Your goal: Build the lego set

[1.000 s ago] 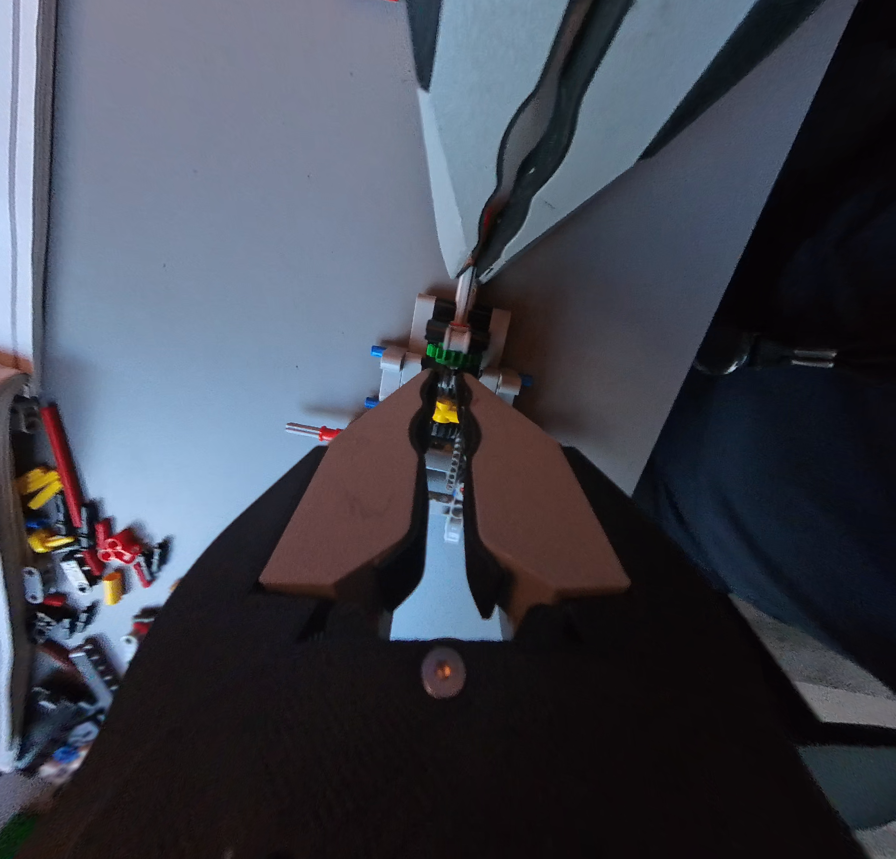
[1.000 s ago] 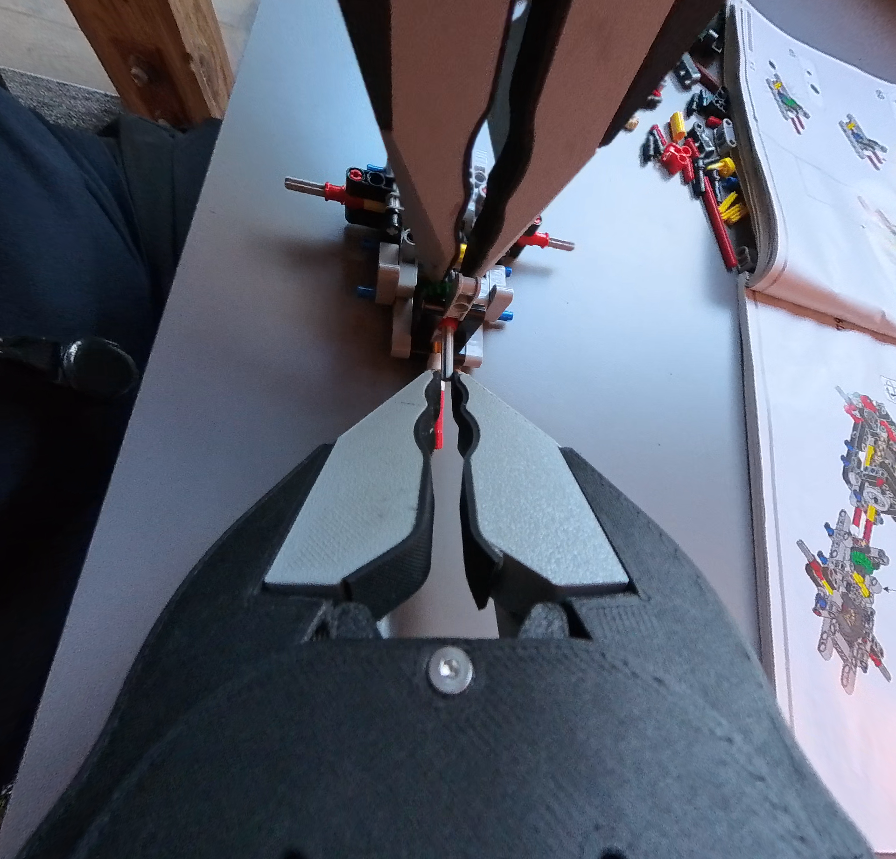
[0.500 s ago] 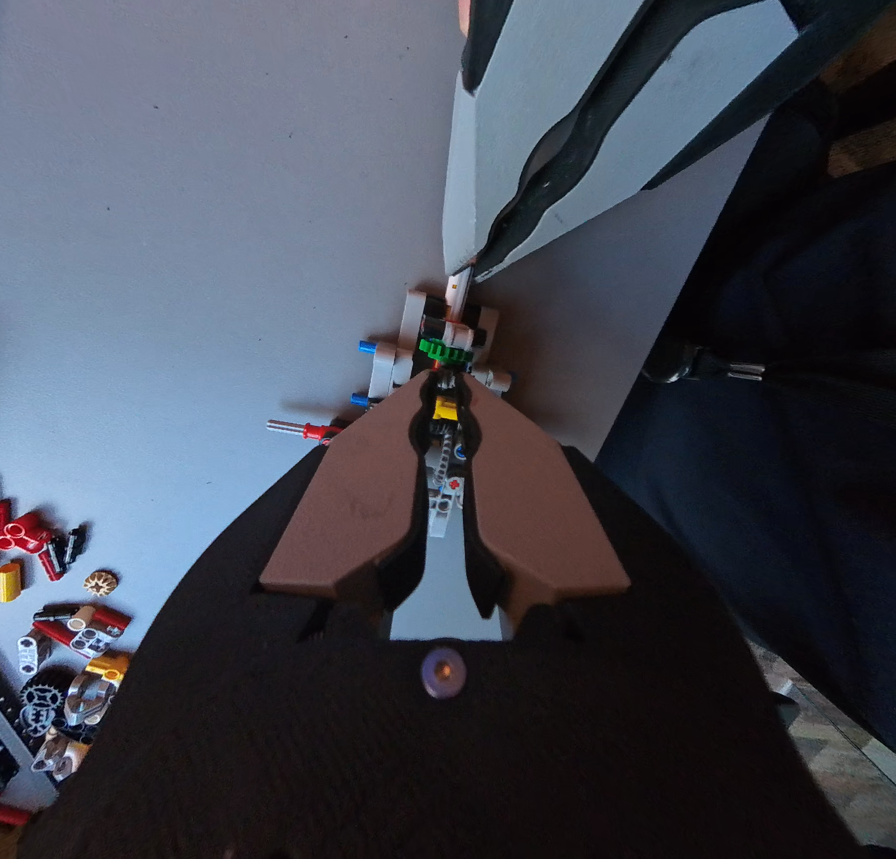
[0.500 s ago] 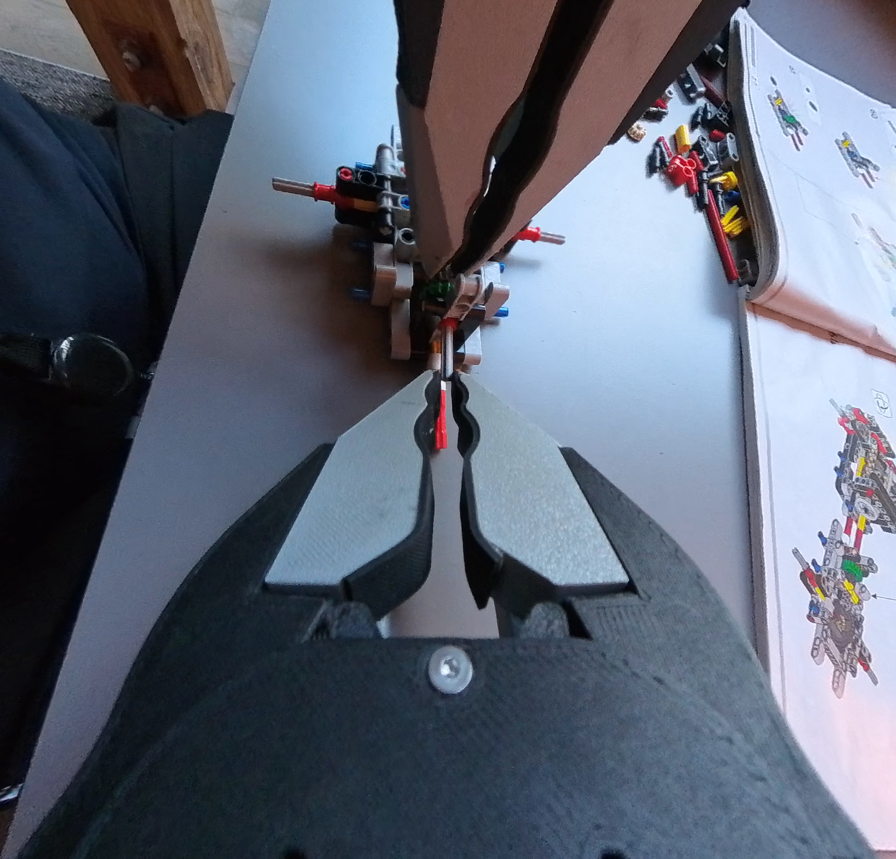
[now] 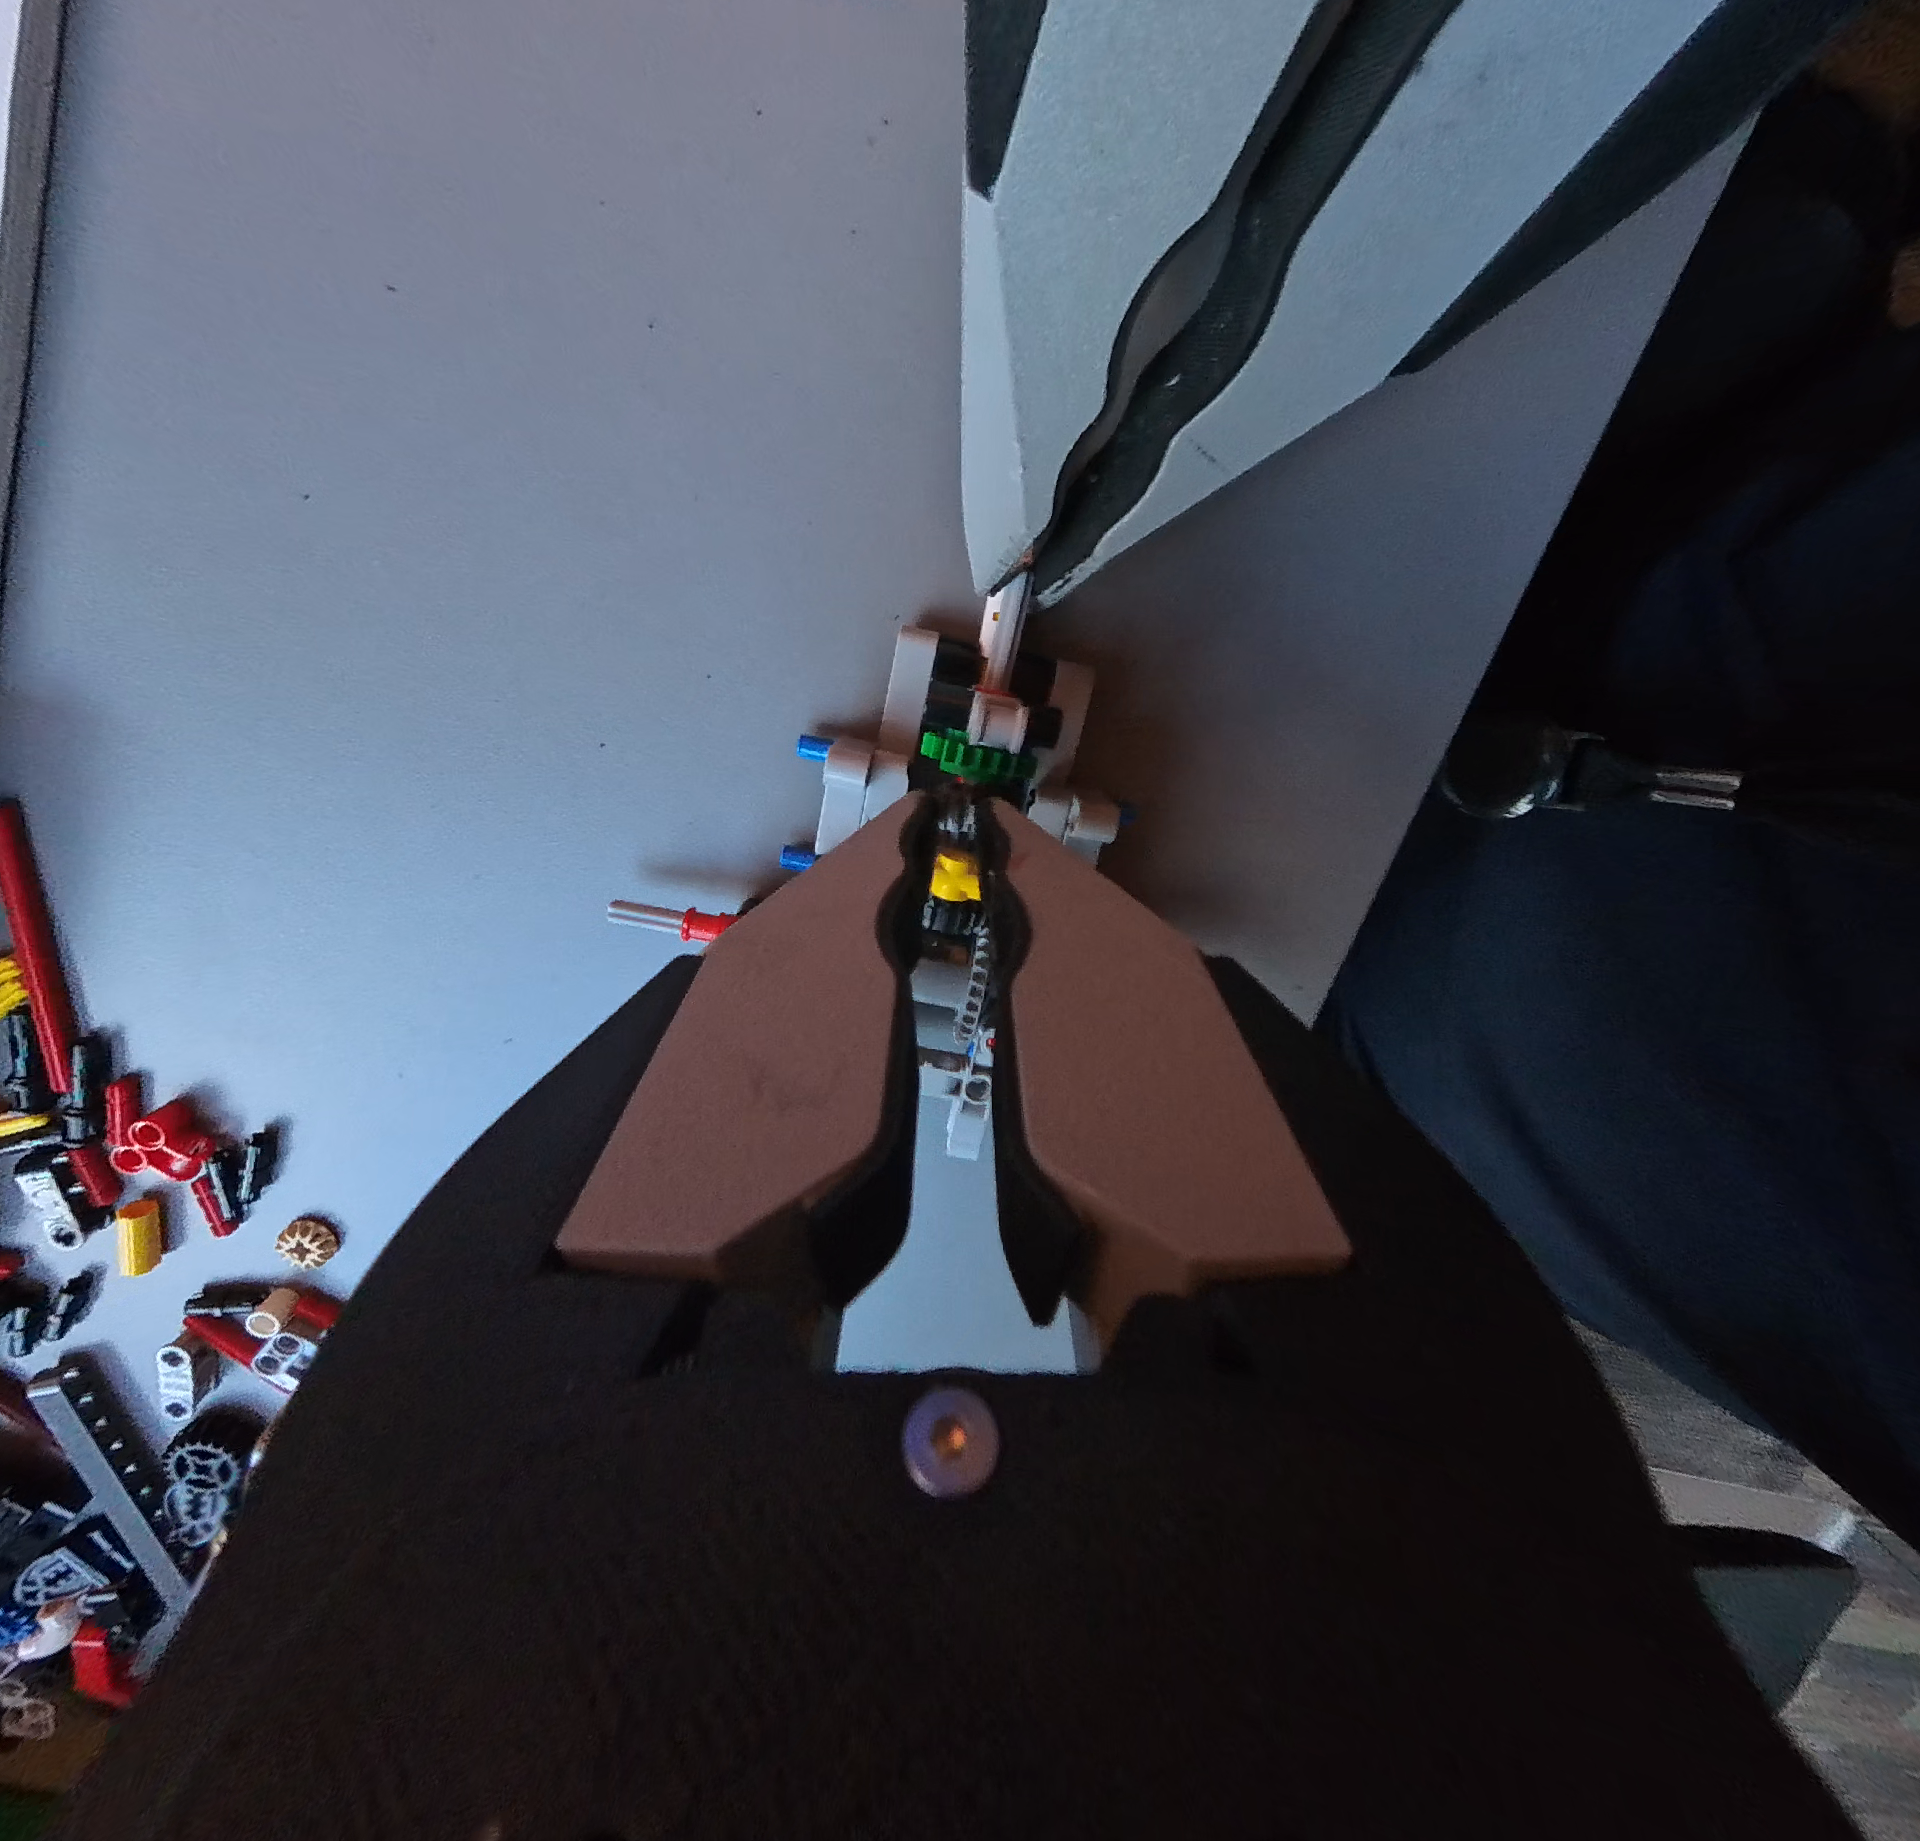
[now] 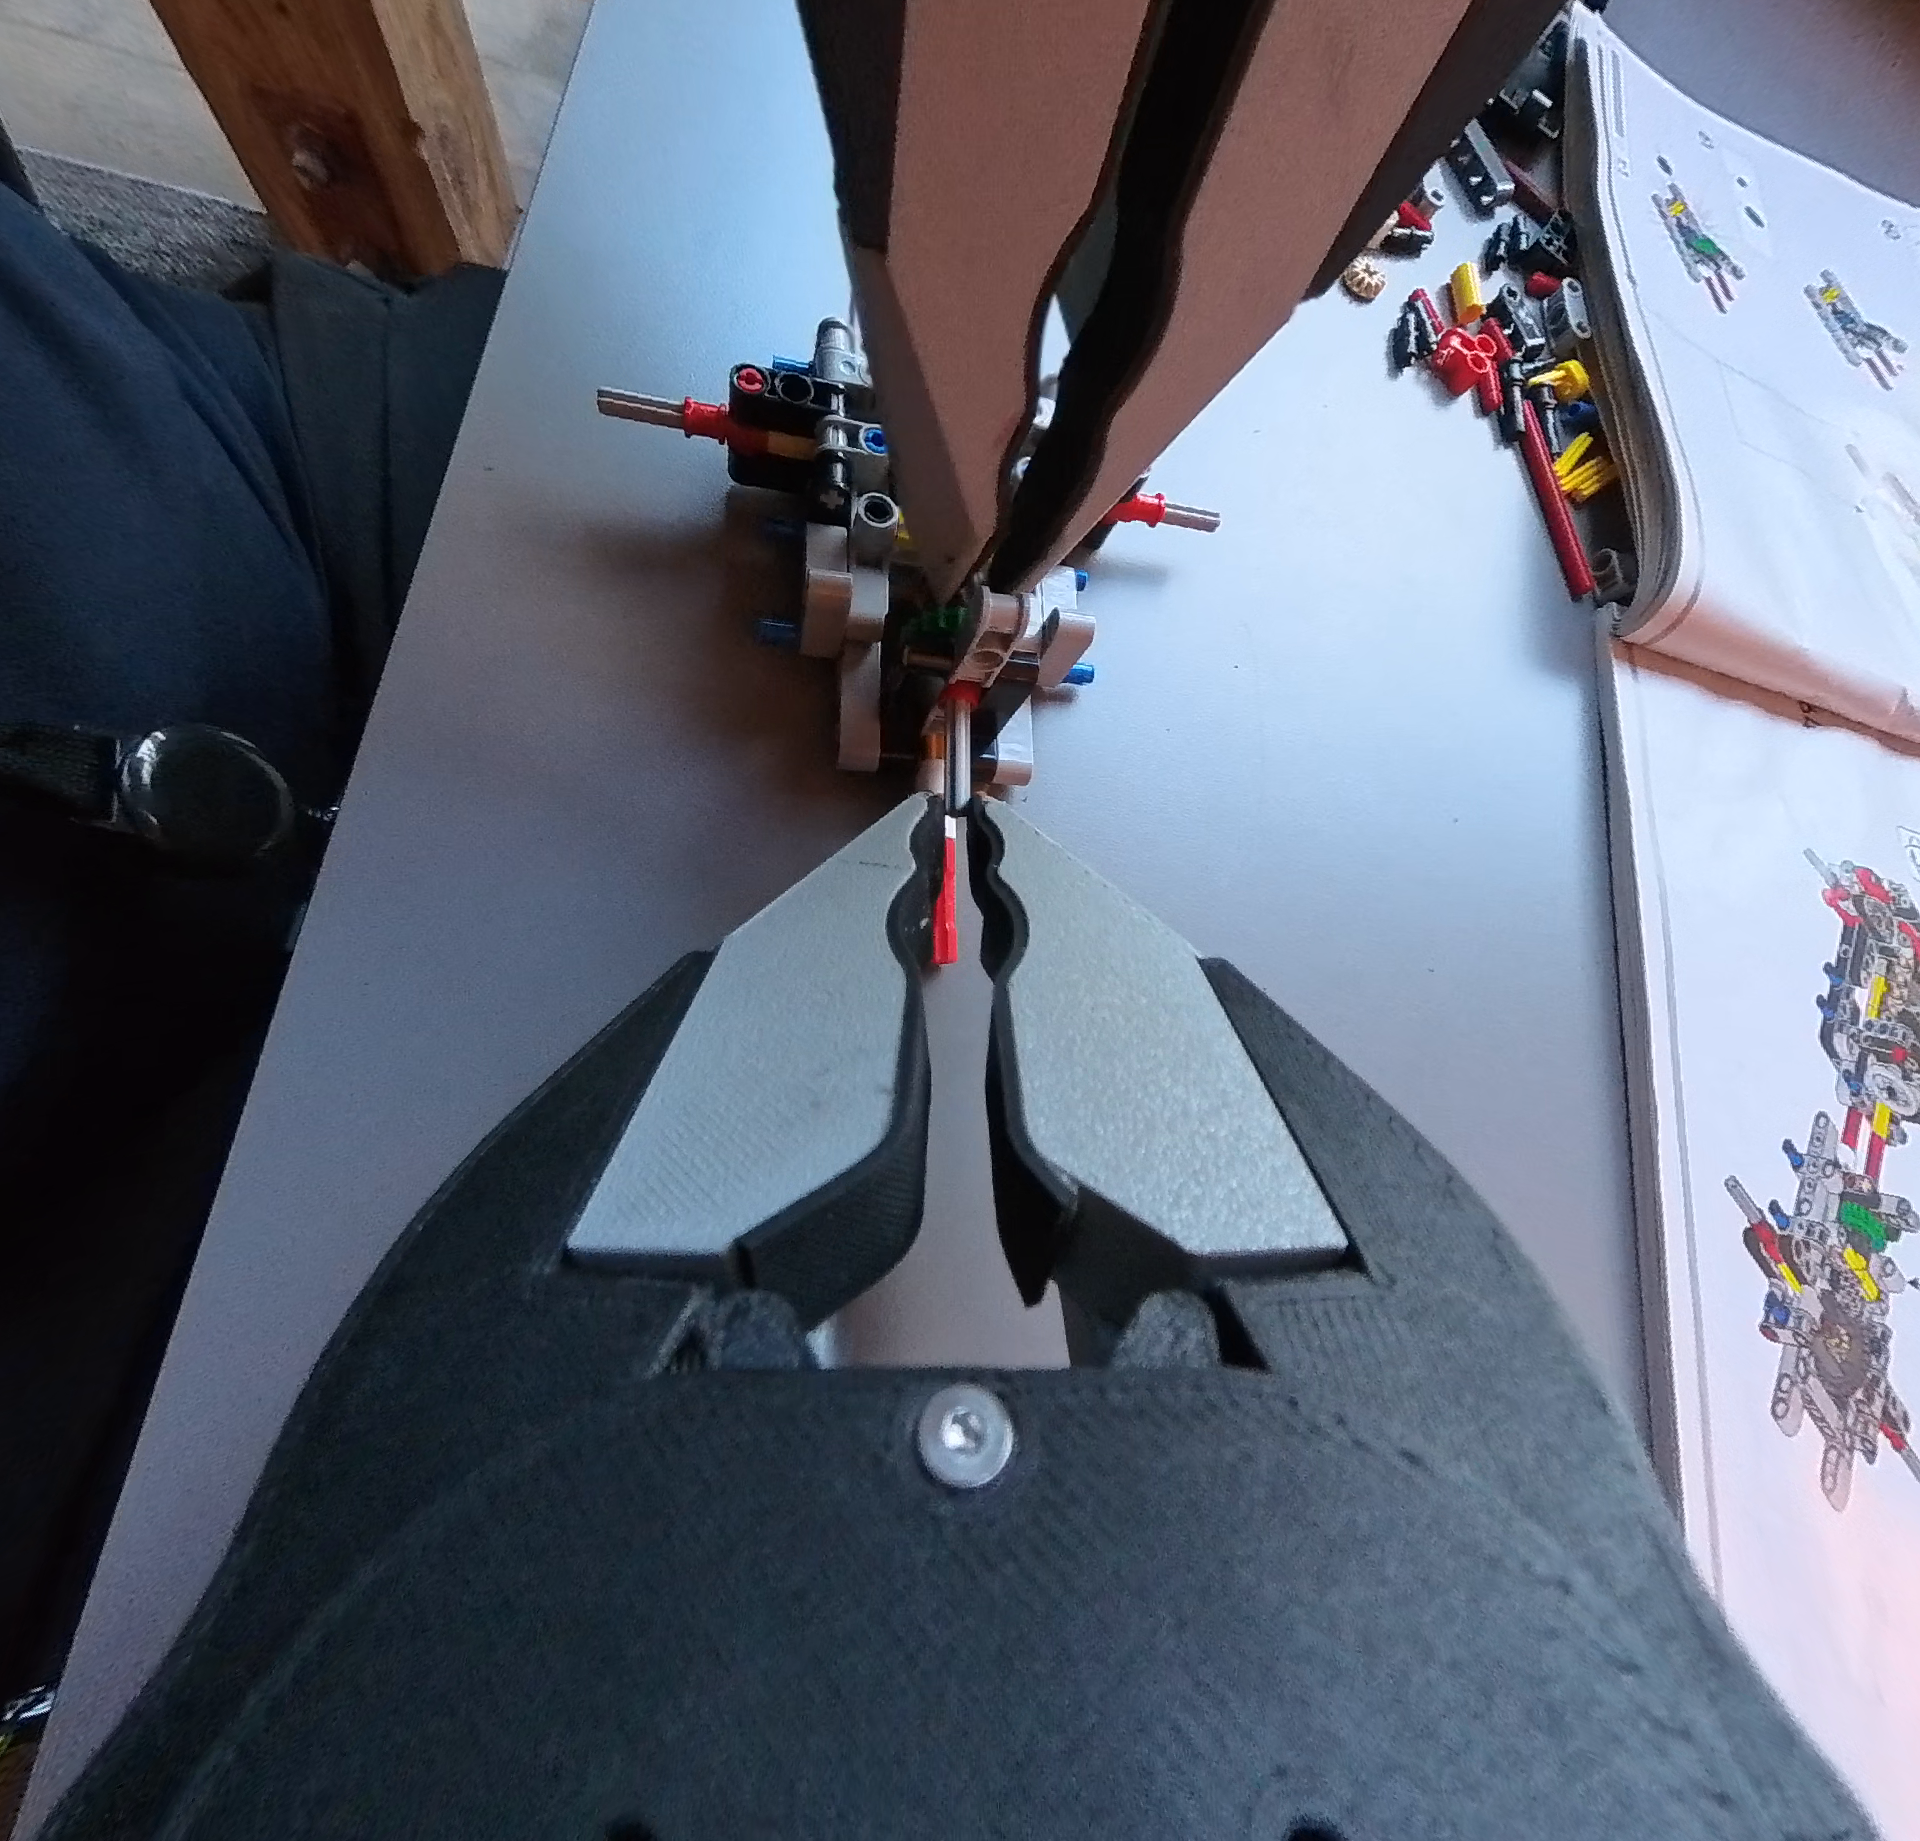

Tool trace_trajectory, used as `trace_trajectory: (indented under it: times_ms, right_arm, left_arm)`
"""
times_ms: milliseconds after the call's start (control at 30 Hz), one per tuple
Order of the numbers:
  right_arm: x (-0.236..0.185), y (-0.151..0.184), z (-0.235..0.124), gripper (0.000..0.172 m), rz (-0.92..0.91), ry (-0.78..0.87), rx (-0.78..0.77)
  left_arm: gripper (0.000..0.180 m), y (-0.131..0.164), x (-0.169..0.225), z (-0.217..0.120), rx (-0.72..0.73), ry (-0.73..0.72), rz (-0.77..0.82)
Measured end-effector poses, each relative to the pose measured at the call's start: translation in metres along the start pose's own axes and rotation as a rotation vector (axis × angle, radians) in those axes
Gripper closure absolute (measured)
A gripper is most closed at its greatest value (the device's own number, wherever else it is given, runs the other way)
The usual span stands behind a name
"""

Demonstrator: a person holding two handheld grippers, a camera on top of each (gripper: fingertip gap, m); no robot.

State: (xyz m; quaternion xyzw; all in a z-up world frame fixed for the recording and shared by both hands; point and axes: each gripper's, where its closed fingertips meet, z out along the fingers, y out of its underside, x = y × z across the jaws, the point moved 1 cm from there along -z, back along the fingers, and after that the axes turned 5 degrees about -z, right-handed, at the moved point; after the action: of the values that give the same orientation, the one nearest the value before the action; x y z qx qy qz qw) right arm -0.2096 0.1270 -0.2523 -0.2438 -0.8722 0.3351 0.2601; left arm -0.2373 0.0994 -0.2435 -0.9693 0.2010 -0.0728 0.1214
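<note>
A small model [image 5: 858, 779] built of grey, black and coloured toy bricks, with a green gear [image 5: 977, 752], rests on the grey table [image 5: 468, 441]. My left gripper [image 5: 956, 817], with brown fingers, is shut on a thin part of the model just behind the gear. It comes in from the top of the right wrist view [image 6: 977, 586]. My right gripper [image 6: 951, 812], with grey fingers, is shut on a thin axle with a red end [image 6: 943, 898]. The axle runs into a grey connector on the model [image 6: 852, 596]. It also shows in the left wrist view [image 5: 1006, 628], held at the right gripper's tips [image 5: 1023, 581].
Loose bricks [image 5: 135, 1199] lie left of the model and show at the top right of the right wrist view [image 6: 1496, 337]. An open instruction booklet [image 6: 1766, 441] lies beside them. A wooden post [image 6: 301, 77] and a person in dark clothing [image 6: 135, 544] are at the table's edge.
The left gripper has tilted a little around the model, so the loose bricks shift in its view. Both grips have held, and the axle stays in the model's connector.
</note>
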Motion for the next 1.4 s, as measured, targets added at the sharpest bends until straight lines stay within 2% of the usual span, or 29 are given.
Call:
trace_trajectory:
  times_ms: [667,1000,1400]
  right_arm:
    - [0.0029,-0.0002,0.0012,0.172,0.101,-0.069,0.050]
    - [0.0036,-0.0015,-0.0006,0.172,0.241,-0.171,0.078]
    - [0.0039,-0.0039,0.0040,0.172,0.248,-0.170,0.073]
  left_arm:
    - [0.177,-0.0010,0.0014,0.0003,0.039,-0.038,0.089]
    - [0.178,-0.0022,-0.0008,0.0020,0.011,-0.030,0.073]
    - [0.179,0.0007,-0.0023,0.0010,-0.003,-0.017,0.048]
